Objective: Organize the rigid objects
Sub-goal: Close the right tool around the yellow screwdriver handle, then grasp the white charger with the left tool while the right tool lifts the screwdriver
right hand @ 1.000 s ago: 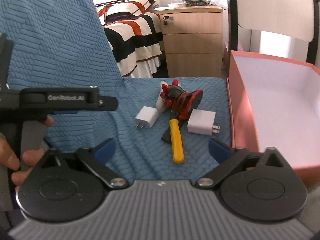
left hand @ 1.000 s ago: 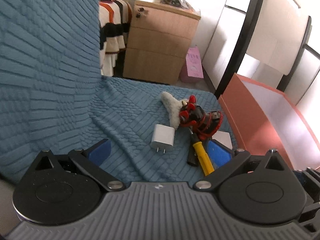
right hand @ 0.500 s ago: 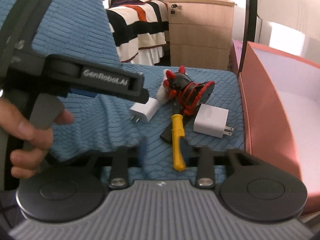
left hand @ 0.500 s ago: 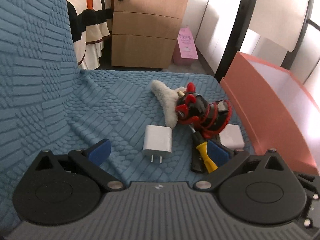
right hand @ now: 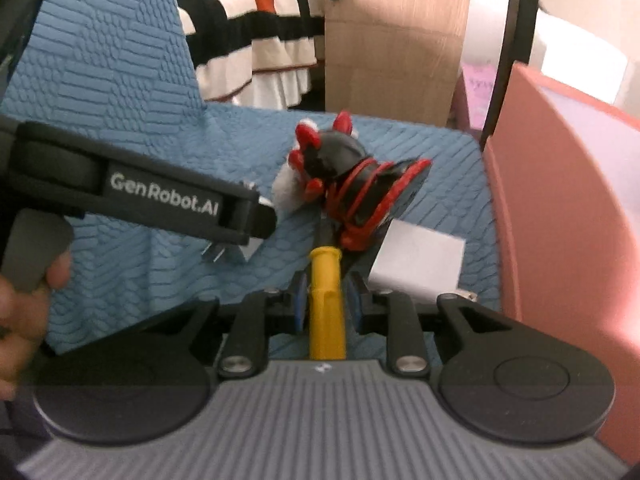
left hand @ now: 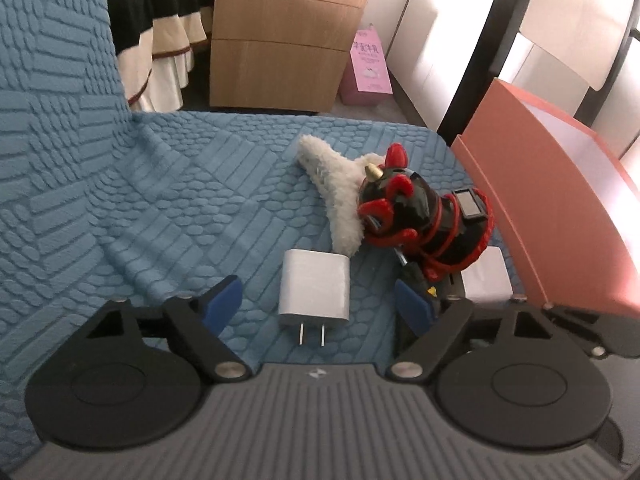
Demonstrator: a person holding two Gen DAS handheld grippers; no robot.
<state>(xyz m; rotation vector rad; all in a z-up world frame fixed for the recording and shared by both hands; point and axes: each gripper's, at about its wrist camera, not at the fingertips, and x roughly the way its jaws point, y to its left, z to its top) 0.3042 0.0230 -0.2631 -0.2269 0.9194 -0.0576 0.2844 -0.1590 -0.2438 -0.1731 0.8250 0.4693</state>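
Left tool: blue pads spread wide either side of the small white charger, jaws closing, pads not touching it; the charger lies flat on the blue quilted cover, prongs toward the camera. Right tool: jaws narrow, one pad on each side of the yellow screwdriver handle, opening slightly; the handle sits between the pads, with contact too blurred to confirm. Landmark: black-and-red toy figure, lying on its side on the cover. Small white charger: just nearer than the figure, to its left in the left wrist view. Screwdriver: its dark shaft end runs under the near edge of the figure, handle extending toward the right wrist camera. Second white charger: larger, just beside the figure on its right, partly tucked behind it. White fluffy piece: touching the figure on its far left side. Salmon-pink box: open, pale inside, standing right of the figure at the cover's edge. A person's hand grips the left tool's handle, left of the figure in the right wrist view. Wooden drawer cabinet: well beyond the figure, with striped bedding to its left.
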